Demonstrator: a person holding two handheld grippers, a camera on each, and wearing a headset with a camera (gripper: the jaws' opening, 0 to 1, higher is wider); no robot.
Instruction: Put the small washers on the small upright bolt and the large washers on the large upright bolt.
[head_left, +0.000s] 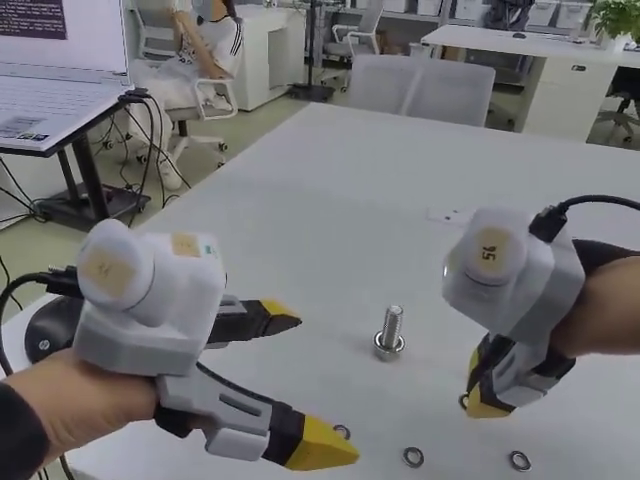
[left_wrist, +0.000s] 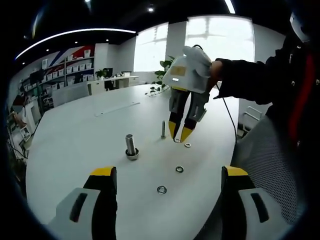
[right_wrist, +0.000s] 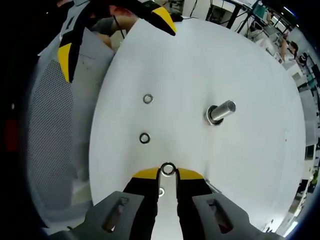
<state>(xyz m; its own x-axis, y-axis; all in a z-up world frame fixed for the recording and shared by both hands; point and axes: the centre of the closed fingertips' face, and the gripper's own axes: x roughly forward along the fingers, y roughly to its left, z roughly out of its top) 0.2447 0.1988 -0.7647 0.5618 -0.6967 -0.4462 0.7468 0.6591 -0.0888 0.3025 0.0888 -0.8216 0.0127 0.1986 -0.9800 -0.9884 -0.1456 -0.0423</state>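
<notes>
Right hand-held gripper (right_wrist: 168, 173) around washer (right_wrist: 164, 168)

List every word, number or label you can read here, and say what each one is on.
"56" (second digit unsure): round sticker atop the right hand-held gripper.
Stickers on the left hand-held gripper: too blurred to read.
Display at upper left: text too small to read.

In the head view the right tongs (head_left: 482, 405) hide most of their own tips, and a yellow tip of the left tongs (head_left: 322, 388) covers part of the low washer (head_left: 342, 432). In the right gripper view a tucked washer (right_wrist: 160, 191) is mostly hidden between the jaws. I cannot tell if the tips pinch the front washer (right_wrist: 168, 169) or only touch it.
</notes>
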